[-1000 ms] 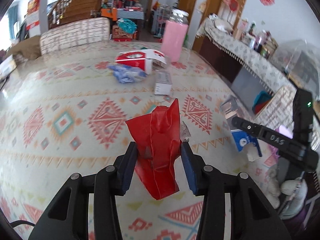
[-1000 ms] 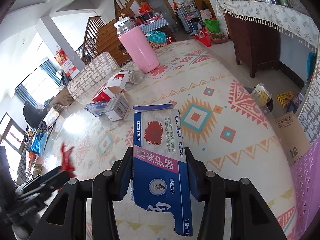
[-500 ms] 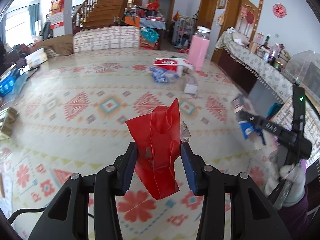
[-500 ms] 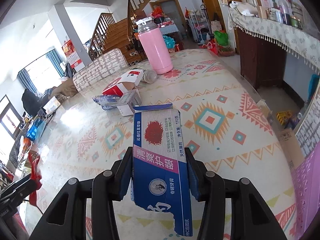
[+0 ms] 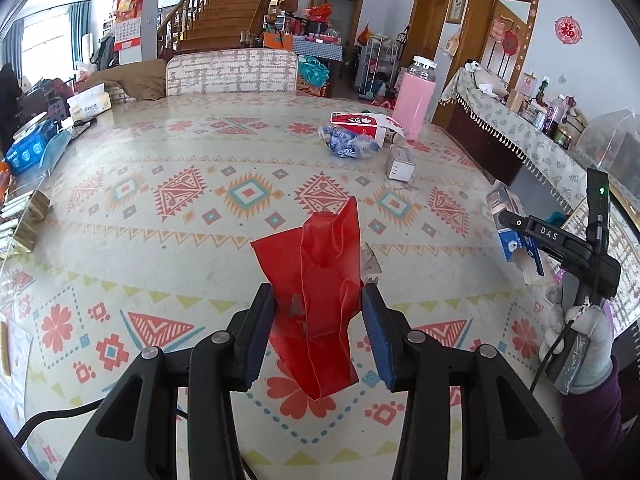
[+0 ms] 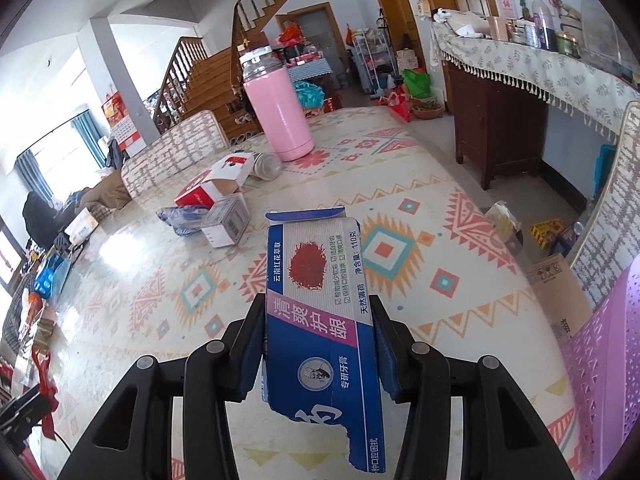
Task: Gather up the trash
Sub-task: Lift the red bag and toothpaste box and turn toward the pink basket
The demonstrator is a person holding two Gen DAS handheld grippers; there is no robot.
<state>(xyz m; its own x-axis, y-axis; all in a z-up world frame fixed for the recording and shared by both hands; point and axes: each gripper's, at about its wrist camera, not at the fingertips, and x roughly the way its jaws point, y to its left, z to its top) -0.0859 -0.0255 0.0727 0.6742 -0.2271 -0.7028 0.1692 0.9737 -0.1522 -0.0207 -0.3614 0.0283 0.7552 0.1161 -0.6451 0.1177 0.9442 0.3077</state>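
Nearest, the left gripper is clamped on a crumpled red wrapper; the right gripper pinches a torn blue toothpaste box. Carry both level to the pink basket near right before releasing; more trash, including a small white box, lies far across the table.

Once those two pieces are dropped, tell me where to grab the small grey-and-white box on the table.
Take the small grey-and-white box across its two long side faces, coming down from above. It lies flat and apart from the pink bottle, but the crumpled blue-and-white wrapper crowds its left side, so approaching from the open right end looks safer.
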